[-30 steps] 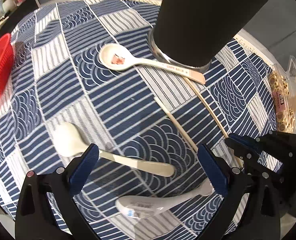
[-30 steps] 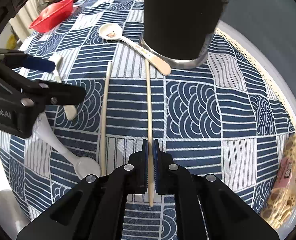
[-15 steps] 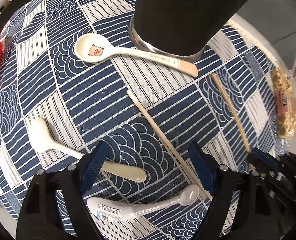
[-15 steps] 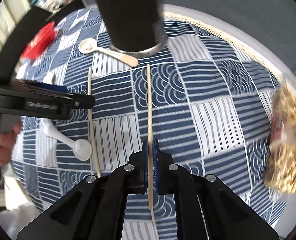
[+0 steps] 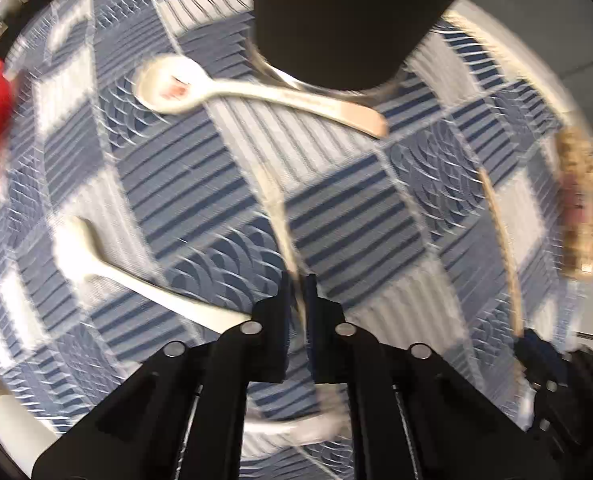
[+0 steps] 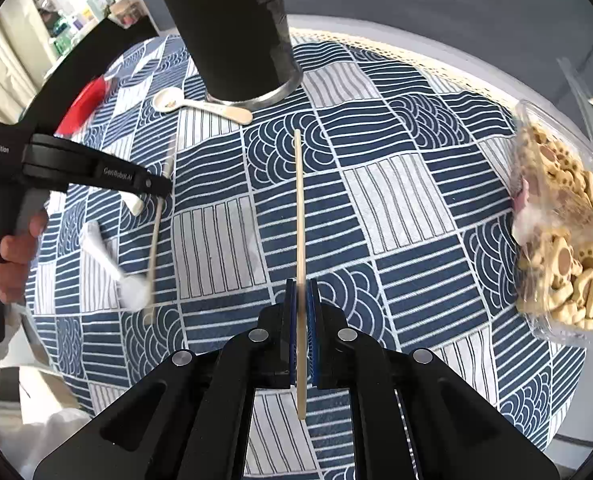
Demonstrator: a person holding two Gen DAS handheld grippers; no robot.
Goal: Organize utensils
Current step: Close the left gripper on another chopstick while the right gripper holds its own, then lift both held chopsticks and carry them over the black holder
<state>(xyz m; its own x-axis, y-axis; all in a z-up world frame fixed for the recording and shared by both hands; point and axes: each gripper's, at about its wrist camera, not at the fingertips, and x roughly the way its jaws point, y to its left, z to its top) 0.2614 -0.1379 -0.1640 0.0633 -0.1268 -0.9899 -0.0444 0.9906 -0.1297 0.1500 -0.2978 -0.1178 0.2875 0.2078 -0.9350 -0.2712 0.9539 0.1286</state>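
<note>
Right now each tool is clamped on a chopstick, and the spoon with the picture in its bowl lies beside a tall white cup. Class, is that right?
Not quite: the cup is black, not white, as the right wrist view shows. The rest stands: the left tool and the right tool each clamp a chopstick, and the spoon lies beside the cup.

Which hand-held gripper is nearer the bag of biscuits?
Right. The right hand-held gripper, shut on a chopstick, is mid-table with the bag of biscuits on its right. The left hand-held gripper is across the table, shut on the other chopstick.
</note>
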